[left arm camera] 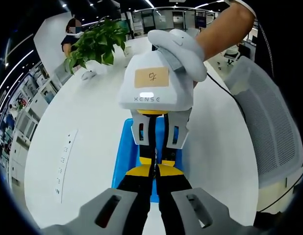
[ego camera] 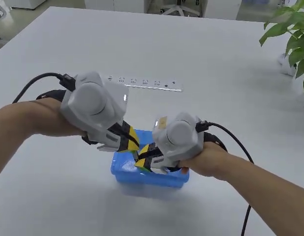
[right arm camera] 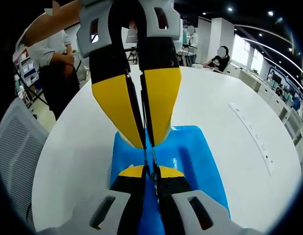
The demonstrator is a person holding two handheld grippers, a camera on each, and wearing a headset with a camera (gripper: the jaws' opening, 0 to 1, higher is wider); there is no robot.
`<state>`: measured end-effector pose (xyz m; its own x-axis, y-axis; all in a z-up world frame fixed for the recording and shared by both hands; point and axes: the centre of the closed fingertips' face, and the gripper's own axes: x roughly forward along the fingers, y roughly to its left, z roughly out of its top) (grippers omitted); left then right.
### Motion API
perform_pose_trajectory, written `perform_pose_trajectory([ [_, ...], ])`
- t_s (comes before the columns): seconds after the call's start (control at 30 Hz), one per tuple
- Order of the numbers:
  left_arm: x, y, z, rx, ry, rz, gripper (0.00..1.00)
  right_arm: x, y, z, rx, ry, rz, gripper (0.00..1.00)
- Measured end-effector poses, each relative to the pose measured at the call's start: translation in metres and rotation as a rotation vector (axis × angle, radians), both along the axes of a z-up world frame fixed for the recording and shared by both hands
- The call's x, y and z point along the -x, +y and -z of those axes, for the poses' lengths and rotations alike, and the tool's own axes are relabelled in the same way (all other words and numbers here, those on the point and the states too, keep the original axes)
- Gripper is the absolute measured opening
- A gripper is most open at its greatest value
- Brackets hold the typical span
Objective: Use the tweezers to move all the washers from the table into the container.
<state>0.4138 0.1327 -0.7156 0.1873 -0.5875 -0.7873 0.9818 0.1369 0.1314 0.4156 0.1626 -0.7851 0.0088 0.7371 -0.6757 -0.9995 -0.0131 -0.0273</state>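
Tweezers [right arm camera: 150,159] between jaws, over container [right arm camera: 195,152]

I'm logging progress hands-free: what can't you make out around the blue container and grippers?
Head view: the left gripper and right gripper cover the blue container's inside; contents hidden.
Right gripper view: the sliver between their tips is too thin to identify.
Left gripper view: jaws block the container's floor.

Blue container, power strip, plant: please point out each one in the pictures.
blue container [ego camera: 142,177], head view, on its front wall.
power strip [ego camera: 144,83], head view, on its middle sockets.
plant [ego camera: 298,44], head view, on its green leaves.
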Motion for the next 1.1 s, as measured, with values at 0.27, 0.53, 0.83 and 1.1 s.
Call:
perform_pose_trajectory([
  [0.27,-0.0007,-0.0001,0.0032,-0.005,0.002,0.004,0.06,-0.0009,-0.0003,0.0034,0.003,0.004,0.001,0.10],
  [0.53,-0.0008,0.0015,0.0046,-0.011,0.003,0.002,0.06,-0.0011,0.0011,0.0049,0.004,0.005,-0.001,0.10],
  [0.83,-0.0020,0.0012,0.0047,-0.009,0.002,0.003,0.06,-0.0017,0.0005,0.0046,0.004,0.005,0.006,0.11],
  [1.1,-0.0004,0.0014,0.0050,-0.013,0.004,0.007,0.06,-0.0003,-0.0003,0.0051,0.009,0.005,0.003,0.11],
])
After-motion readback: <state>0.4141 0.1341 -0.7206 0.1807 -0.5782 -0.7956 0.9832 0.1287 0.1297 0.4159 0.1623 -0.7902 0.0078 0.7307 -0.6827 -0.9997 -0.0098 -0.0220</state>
